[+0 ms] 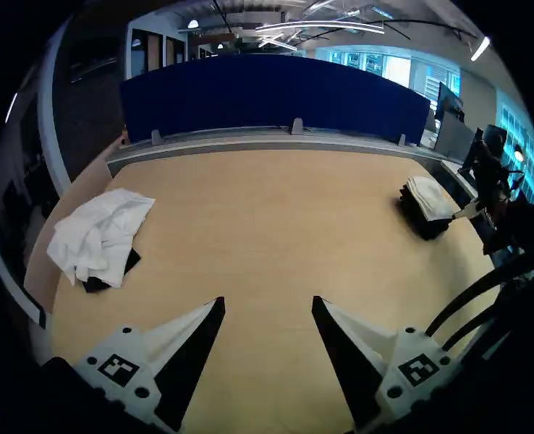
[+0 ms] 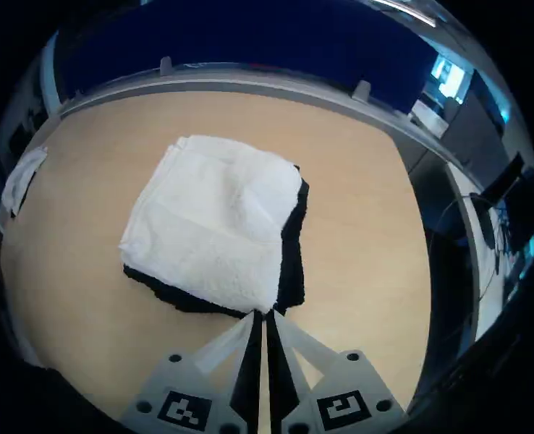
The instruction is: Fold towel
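A folded white towel (image 2: 216,217) lies on top of a stack of black towels (image 2: 292,246) on the wooden table (image 2: 354,239). My right gripper (image 2: 265,316) is shut, its tips meeting right at the stack's near corner, and no cloth shows between them. The left gripper view shows the same stack (image 1: 426,206) at the far right, with the right gripper (image 1: 468,211) beside it. My left gripper (image 1: 267,304) hovers open over bare table, holding nothing. A crumpled heap of white towels (image 1: 100,235) over a black one lies at the left.
A blue divider panel (image 1: 267,94) on a grey rail runs along the table's far edge. Monitors and desk gear (image 1: 484,152) stand beyond the right end. The crumpled heap (image 2: 21,177) is also in the right gripper view, at the far left near the table edge.
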